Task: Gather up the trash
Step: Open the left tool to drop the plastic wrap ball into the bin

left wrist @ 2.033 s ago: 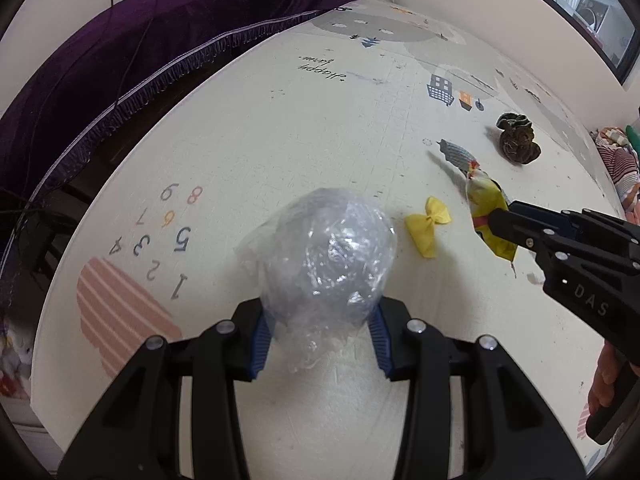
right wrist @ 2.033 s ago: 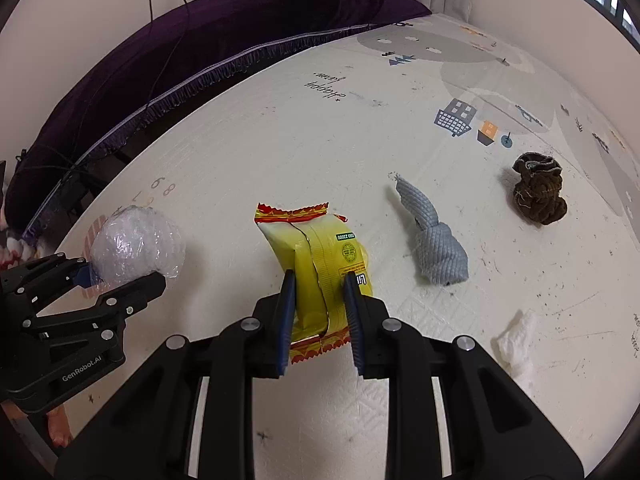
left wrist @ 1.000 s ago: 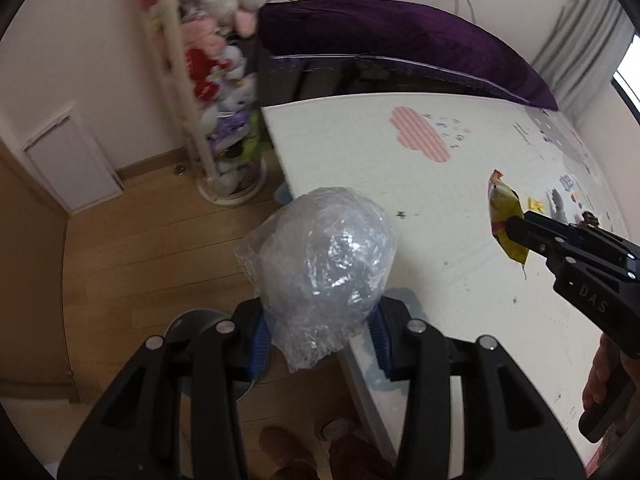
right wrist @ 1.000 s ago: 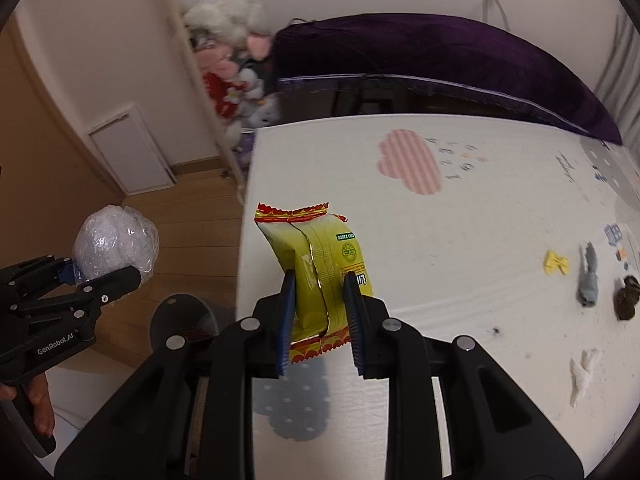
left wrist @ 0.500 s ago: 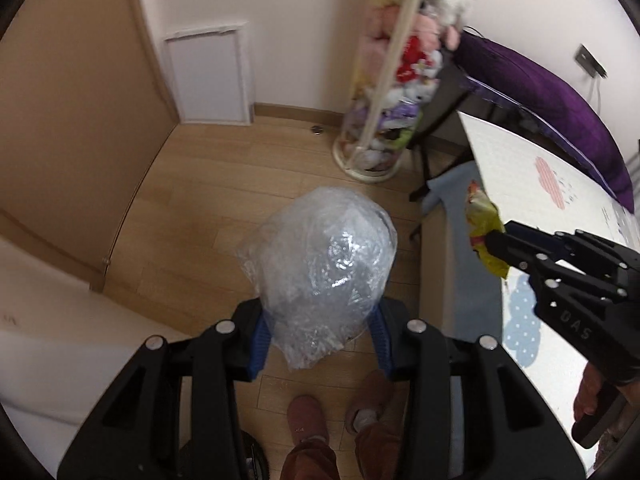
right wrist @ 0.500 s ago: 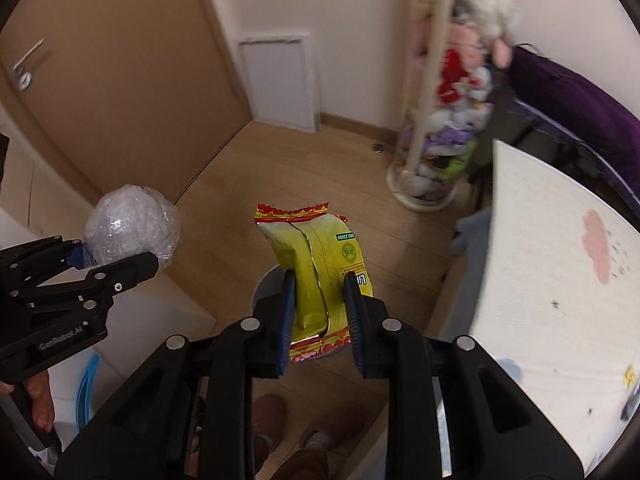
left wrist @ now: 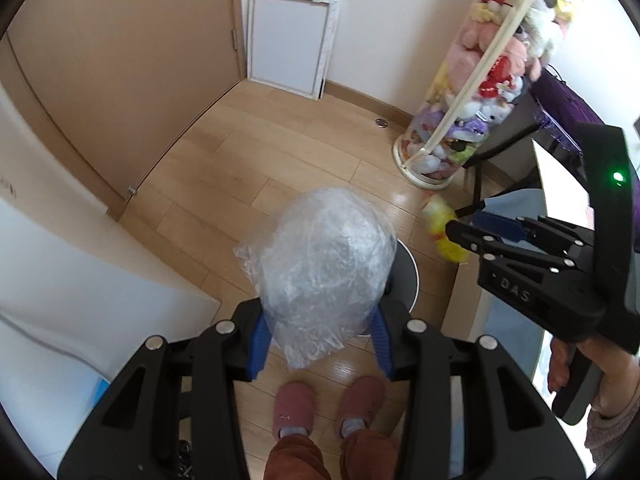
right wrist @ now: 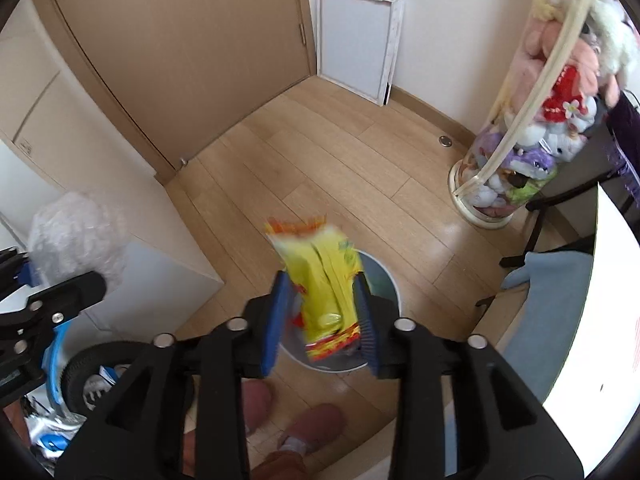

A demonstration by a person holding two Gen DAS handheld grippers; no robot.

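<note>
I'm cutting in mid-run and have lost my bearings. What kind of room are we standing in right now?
Most likely a child's bedroom or playroom in a home. A tall clear tube packed with plush toys stands on a wood plank floor, by a plain interior door. A small round bin sits below the grippers.

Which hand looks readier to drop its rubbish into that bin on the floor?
Right: its gripper has spread fingers, and the yellow wrapper hangs over the bin.
</note>
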